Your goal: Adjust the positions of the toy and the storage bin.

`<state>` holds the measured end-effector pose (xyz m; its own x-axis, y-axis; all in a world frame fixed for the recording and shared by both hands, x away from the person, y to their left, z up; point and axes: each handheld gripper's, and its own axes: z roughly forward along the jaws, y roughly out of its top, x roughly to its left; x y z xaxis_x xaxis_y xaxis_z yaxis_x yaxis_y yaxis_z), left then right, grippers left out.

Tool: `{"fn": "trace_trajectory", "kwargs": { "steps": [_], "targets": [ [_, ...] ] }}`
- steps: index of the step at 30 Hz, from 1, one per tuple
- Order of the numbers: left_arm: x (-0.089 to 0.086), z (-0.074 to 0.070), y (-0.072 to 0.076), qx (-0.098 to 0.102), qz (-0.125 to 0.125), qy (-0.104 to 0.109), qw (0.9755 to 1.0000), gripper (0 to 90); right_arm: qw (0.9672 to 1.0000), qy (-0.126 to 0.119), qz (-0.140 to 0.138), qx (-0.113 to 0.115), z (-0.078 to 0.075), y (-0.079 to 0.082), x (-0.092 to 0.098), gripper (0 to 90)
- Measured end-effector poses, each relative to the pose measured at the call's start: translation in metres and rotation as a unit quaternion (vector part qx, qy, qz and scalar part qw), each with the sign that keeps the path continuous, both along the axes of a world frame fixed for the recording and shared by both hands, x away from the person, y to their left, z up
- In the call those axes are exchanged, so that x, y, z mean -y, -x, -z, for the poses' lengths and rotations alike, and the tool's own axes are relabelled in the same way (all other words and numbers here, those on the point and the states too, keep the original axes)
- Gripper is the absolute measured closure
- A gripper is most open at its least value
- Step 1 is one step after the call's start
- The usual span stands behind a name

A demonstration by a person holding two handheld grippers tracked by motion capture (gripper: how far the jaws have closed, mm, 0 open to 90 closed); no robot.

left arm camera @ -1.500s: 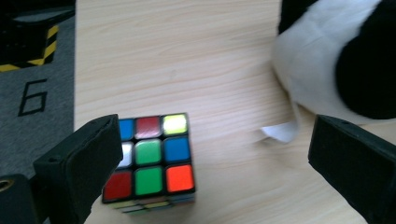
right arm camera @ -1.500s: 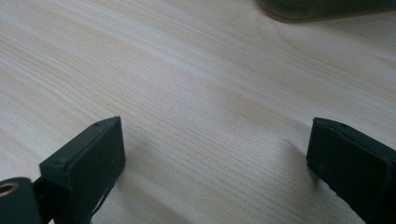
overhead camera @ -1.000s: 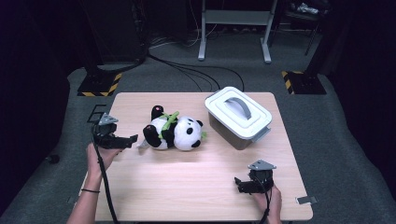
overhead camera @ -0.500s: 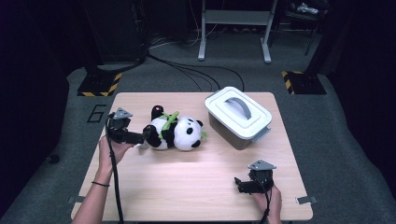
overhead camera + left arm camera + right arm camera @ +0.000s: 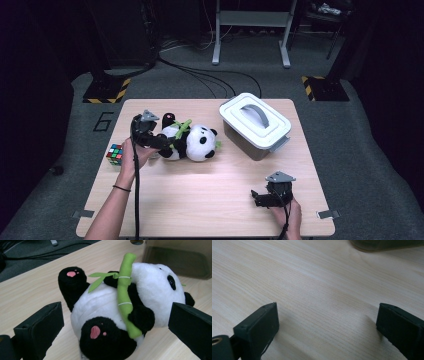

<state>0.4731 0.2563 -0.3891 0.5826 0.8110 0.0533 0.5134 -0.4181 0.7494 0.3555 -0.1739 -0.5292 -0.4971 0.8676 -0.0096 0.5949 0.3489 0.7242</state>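
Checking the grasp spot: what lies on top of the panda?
A green bamboo stalk lies across the panda, held by its black arms. What is under the stalk is covered.

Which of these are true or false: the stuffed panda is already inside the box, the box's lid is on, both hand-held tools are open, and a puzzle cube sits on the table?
1. The black-and-white plush panda lies inside the box. False: it lies on the light wooden table, beside the box.
2. The white plastic box has its grey-handled lid on. True.
3. The left tool is open, its jaws either side of the panda. True.
4. The right tool is shut. False: it is open over bare wood.
5. The multicoloured puzzle cube sits on the table. False: it lies on the floor beside it.
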Motion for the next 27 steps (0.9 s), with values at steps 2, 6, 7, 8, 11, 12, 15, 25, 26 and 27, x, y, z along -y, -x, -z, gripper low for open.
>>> {"fn": "trace_trajectory", "kwargs": {
  "steps": [2,6,7,8,11,12,15,25,26,27],
  "targets": [
    [0.005,0.002,-0.003,-0.003,0.001,-0.003,1.0,0.1,1.0,0.0,0.0,0.0,0.0,0.0,0.0,3.5],
    [0.011,0.005,-0.009,-0.009,-0.001,0.008,0.9999,0.1,1.0,0.0,0.0,0.0,0.0,0.0,0.0,3.5],
    [0.012,0.005,-0.01,-0.01,-0.001,0.008,0.9999,0.1,1.0,0.0,0.0,0.0,0.0,0.0,0.0,3.5],
    [0.014,0.005,-0.011,-0.011,0.0,0.008,0.9999,0.1,1.0,0.0,0.0,0.0,0.0,0.0,0.0,3.5],
    [0.02,0.006,-0.015,-0.011,0.002,0.004,0.9999,0.6,1.0,0.0,0.0,0.0,0.0,0.0,0.0,3.5],
    [0.022,0.006,-0.016,-0.013,0.006,-0.002,0.9999,1.0,1.0,0.0,0.0,0.0,0.0,0.0,0.0,3.5],
    [0.028,0.007,-0.02,-0.015,-0.004,-0.002,0.9999,2.5,1.0,0.0,0.0,0.0,0.0,0.0,0.0,3.5],
    [0.045,0.021,-0.036,-0.026,-0.019,-0.027,0.9991,16.8,1.0,0.0,0.0,0.0,0.0,0.0,0.0,3.7],
    [0.047,0.022,-0.037,-0.027,-0.023,-0.035,0.9988,20.2,1.0,0.0,-0.001,0.0,0.0,0.0,0.0,3.7],
    [0.048,0.024,-0.038,-0.029,-0.023,-0.039,0.9986,25.1,1.0,0.0,-0.001,0.0,0.0,0.0,0.0,3.7]
  ]
}}
